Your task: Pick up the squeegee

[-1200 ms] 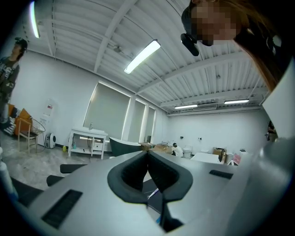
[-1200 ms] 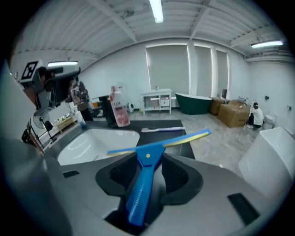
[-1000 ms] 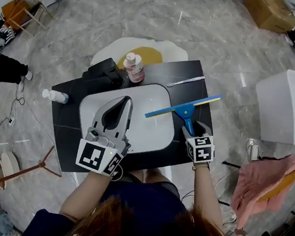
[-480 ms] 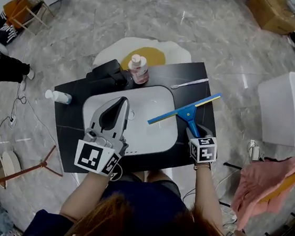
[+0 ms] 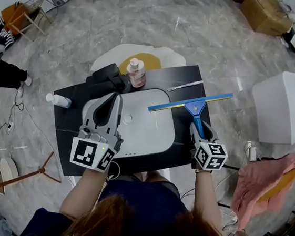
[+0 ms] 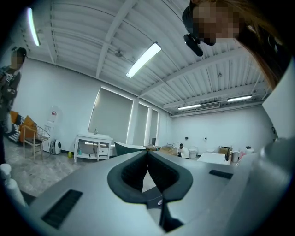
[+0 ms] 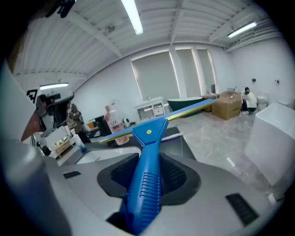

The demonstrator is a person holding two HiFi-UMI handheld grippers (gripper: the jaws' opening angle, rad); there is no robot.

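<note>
My right gripper [image 5: 198, 127] is shut on the ribbed handle of the blue squeegee [image 5: 191, 103], whose yellow-edged blade hangs crosswise above the right side of the white basin [image 5: 150, 141]. In the right gripper view the squeegee [image 7: 148, 138] runs out from between the pads of the right gripper [image 7: 150, 161], with the blade level across the view. My left gripper [image 5: 114, 98] hovers over the basin's left side, jaws shut and holding nothing. In the left gripper view the left gripper [image 6: 147, 154] points level across the room with its tips together.
The basin sits in a black table [image 5: 194, 75]. A pink bottle [image 5: 136, 72], a black device [image 5: 105, 77], a white utensil [image 5: 185, 85] and a small bottle [image 5: 57, 100] lie on it. A white box [image 5: 286, 107] and pink cloth [image 5: 264, 181] are at the right.
The right gripper closed on the squeegee's handle and lifted it off the table; the blade now sits higher and more level. The left gripper drifted slightly up and left.
</note>
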